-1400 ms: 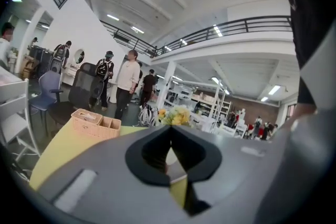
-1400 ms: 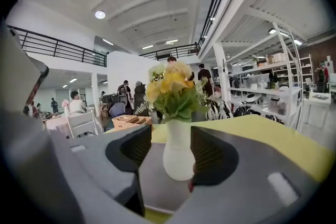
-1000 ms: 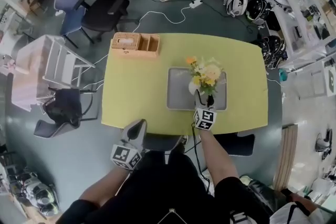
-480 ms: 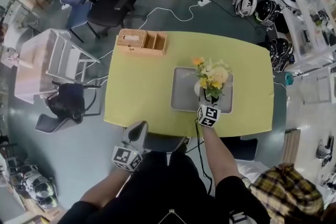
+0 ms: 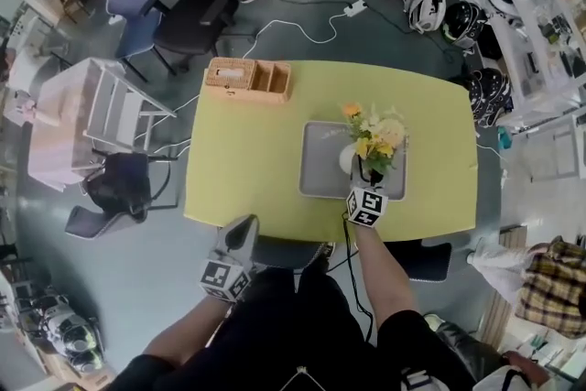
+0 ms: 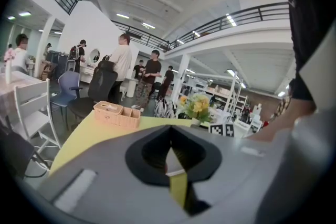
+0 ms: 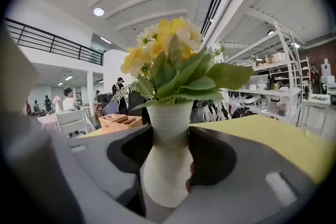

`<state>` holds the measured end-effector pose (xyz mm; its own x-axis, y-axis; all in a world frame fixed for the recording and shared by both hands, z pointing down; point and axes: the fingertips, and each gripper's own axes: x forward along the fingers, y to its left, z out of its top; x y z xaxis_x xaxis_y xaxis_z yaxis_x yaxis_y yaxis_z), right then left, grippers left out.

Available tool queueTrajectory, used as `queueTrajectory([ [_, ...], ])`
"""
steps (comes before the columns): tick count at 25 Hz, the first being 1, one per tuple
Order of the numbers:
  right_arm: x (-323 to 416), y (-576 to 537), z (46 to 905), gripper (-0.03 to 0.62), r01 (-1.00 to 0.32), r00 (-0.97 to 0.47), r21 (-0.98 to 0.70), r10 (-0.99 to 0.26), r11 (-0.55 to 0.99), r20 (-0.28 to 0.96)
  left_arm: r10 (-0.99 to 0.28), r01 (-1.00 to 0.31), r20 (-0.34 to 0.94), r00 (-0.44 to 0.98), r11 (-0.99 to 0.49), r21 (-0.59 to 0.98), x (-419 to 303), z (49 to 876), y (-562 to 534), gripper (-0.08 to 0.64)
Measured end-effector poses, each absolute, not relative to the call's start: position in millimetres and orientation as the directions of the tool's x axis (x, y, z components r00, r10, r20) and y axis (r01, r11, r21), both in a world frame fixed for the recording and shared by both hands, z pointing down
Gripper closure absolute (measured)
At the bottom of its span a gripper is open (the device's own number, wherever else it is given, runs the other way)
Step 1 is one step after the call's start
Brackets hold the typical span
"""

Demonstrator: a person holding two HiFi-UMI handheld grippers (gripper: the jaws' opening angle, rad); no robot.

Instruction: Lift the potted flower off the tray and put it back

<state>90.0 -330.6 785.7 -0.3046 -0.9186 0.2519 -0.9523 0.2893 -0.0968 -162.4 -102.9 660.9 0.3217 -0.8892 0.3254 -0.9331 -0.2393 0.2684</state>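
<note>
1. The right gripper (image 7: 169, 173) has its jaws closing round the potted flower (image 7: 170, 68), and its pads seem to touch the belly already. The left gripper (image 6: 170, 136) has its jaws together, empty.
2. The table (image 5: 243, 151) (yellow-green) carries the grey tray (image 5: 320, 168).
3. The potted flower stands on the tray's right half.
4. It is probably stiff, slick, breakable and top-heavy, so it is best gripped low on the belly and kept upright.
</note>
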Motion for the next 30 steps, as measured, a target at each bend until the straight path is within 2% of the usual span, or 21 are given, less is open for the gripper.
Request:
queueTrajectory([
  [5, 92, -310, 749, 0.377, -0.947, -0.322, -0.090, -0.919, 0.309, 0.228, -0.891, -0.925, 0.299, 0.341, -0.263, 0.273, -156, 651, -99, 0.554],
  [19, 86, -202, 570, 0.377, -0.911, -0.412, -0.048, -0.902, 0.409, 0.129, -0.877, -0.876, 0.170, 0.450, -0.396, 0.274, -134, 569, -100, 0.554],
  [30, 90, -129, 497, 0.377, -0.898, -0.440, -0.013, -0.895, 0.440, 0.066, -0.856, -0.847, 0.127, 0.500, -0.453, 0.279, -114, 539, -96, 0.554],
])
